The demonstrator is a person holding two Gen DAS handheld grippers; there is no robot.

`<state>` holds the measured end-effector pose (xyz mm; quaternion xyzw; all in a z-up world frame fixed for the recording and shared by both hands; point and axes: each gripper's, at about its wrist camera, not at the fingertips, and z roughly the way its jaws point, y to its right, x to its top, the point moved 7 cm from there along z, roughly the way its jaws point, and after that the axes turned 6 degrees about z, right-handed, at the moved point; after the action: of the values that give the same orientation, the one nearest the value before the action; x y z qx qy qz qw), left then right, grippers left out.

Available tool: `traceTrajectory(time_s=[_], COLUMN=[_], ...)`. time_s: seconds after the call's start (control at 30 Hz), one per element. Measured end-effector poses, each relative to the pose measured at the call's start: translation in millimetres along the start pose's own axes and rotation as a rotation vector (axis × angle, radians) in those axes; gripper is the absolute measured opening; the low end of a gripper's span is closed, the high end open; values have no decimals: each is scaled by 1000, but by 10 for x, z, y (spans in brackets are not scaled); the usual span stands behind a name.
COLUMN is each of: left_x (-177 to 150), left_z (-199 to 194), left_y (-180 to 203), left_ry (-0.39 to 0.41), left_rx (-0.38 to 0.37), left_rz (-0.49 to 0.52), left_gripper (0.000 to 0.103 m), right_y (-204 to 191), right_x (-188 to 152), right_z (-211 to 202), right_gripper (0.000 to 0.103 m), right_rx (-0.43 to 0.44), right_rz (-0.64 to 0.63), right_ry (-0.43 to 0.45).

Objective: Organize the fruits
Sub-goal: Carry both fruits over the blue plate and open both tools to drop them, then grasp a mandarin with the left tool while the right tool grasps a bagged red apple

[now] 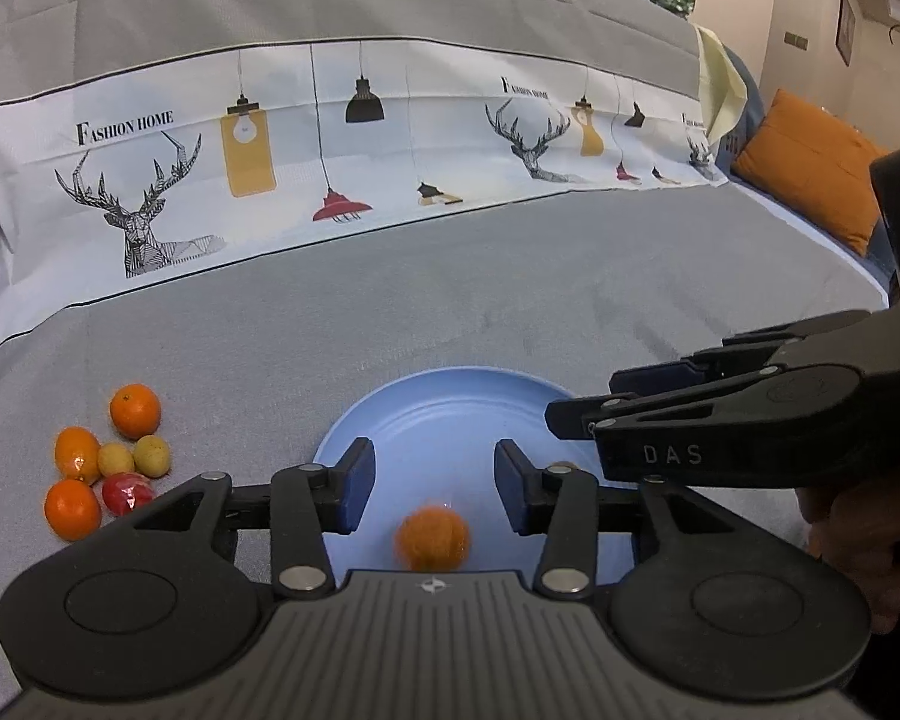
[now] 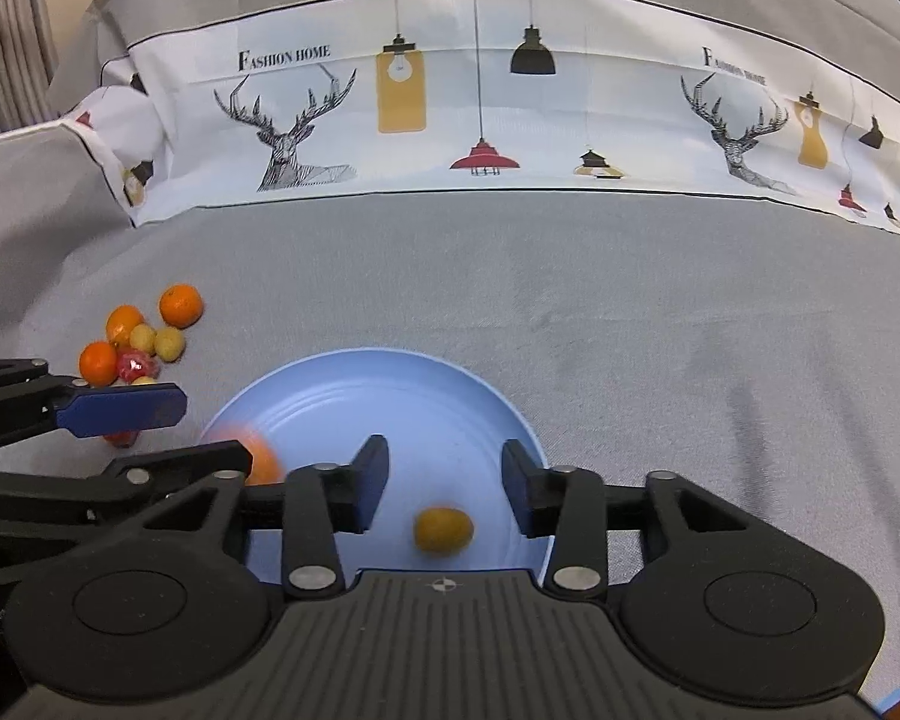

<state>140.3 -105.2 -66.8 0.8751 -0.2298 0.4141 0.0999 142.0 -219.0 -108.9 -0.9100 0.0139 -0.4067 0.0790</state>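
A light blue plate [image 1: 450, 408] [image 2: 390, 384] lies on the grey cloth. My left gripper [image 1: 435, 486] is open over the plate's near side, and a blurred orange [image 1: 432, 540] sits on the plate just below the gap, touching neither pad. My right gripper [image 2: 444, 489] is also open, with a small yellow fruit [image 2: 443, 530] lying free on the plate under its gap. The right gripper [image 1: 594, 399] reaches in from the right in the left wrist view. In the right wrist view the left gripper [image 2: 210, 435] enters from the left, half hiding the orange [image 2: 261, 459].
A pile of loose fruit [image 1: 111, 462] [image 2: 141, 342] lies on the cloth left of the plate: oranges, small yellow fruits and a red one. A white printed cloth [image 1: 330, 144] hangs behind. An orange cushion [image 1: 810, 168] sits at far right, a person's hand [image 1: 858, 540] near it.
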Motion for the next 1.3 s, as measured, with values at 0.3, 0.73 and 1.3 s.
traceTrajectory(time_s=[0.3, 0.73, 1.3], left_x=[15, 49, 113], left_z=[-42, -96, -287], left_y=[-1, 5, -113], left_ry=[16, 40, 71], left_rx=[5, -15, 15], left_rz=[-7, -16, -30], left_gripper=[48, 39, 39], right_y=[-8, -32, -84], right_x=[-20, -23, 51], right_z=[2, -3, -87], right_gripper=[46, 46, 24], right_rx=[-8, -22, 0], right_rz=[-6, -21, -28], right_ry=[-1, 11, 81])
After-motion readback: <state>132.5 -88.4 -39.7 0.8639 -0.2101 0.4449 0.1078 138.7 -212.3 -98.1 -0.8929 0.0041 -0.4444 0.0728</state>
